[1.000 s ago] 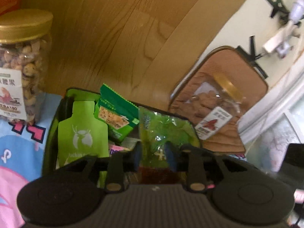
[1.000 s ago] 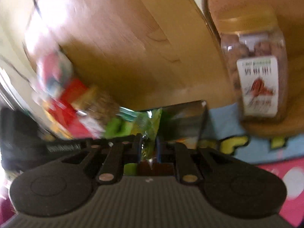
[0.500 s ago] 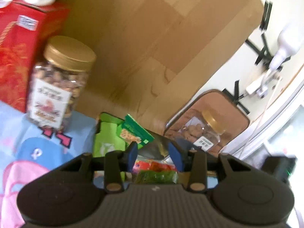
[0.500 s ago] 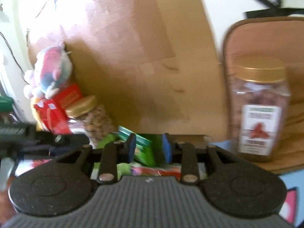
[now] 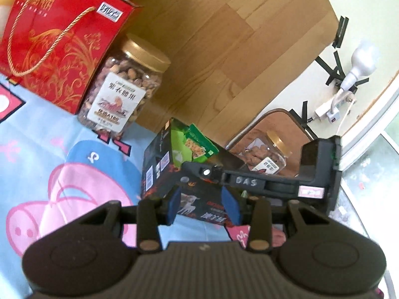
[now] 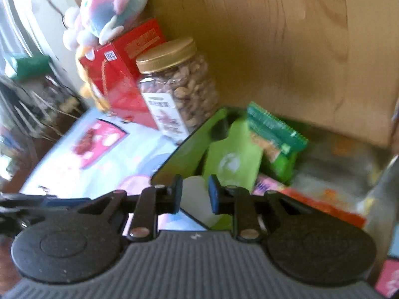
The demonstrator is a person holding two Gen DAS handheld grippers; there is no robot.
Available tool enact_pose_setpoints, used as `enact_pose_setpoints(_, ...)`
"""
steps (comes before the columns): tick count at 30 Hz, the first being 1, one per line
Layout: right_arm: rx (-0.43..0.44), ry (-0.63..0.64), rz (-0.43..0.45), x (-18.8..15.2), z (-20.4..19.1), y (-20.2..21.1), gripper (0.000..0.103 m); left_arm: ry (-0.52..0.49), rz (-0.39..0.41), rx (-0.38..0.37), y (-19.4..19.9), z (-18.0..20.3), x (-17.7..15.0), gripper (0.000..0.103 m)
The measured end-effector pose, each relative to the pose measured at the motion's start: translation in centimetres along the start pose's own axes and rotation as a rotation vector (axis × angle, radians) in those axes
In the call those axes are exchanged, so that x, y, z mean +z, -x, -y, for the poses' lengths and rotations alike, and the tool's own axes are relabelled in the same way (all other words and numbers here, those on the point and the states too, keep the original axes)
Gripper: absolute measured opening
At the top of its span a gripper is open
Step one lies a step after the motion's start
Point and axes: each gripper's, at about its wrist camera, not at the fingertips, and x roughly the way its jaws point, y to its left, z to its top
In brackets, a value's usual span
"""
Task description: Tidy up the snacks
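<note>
Only the left wrist view shows the second nut jar [image 5: 268, 153] and the right gripper [image 5: 212, 172] over the black box [image 5: 159, 164]. Both the left gripper [image 5: 203, 203] and the right stand apart and empty, the right's jaws having just narrowed; a second ago each flanked a green packet.

We are reading "DAS" on the right gripper's [image 5: 251, 182] black bar, just right of the snack box [image 5: 159, 164]. Left of that box, the nut jar [image 5: 122, 94] label is showing "100" under characters we cannot read.
</note>
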Motion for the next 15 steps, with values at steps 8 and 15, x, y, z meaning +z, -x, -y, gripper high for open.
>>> enact_pose_setpoints(8,-0.122,-0.094,0.228,2.4,2.3,4.9,0.03,0.024,0.005,-0.003,3.1,-1.1,-2.3,0.037)
enact_pose_setpoints(15,-0.206,-0.08,0.099,2.2,4.0,1.7,0.051,0.012,0.02,0.016,6.7,-2.7,-3.9,0.046)
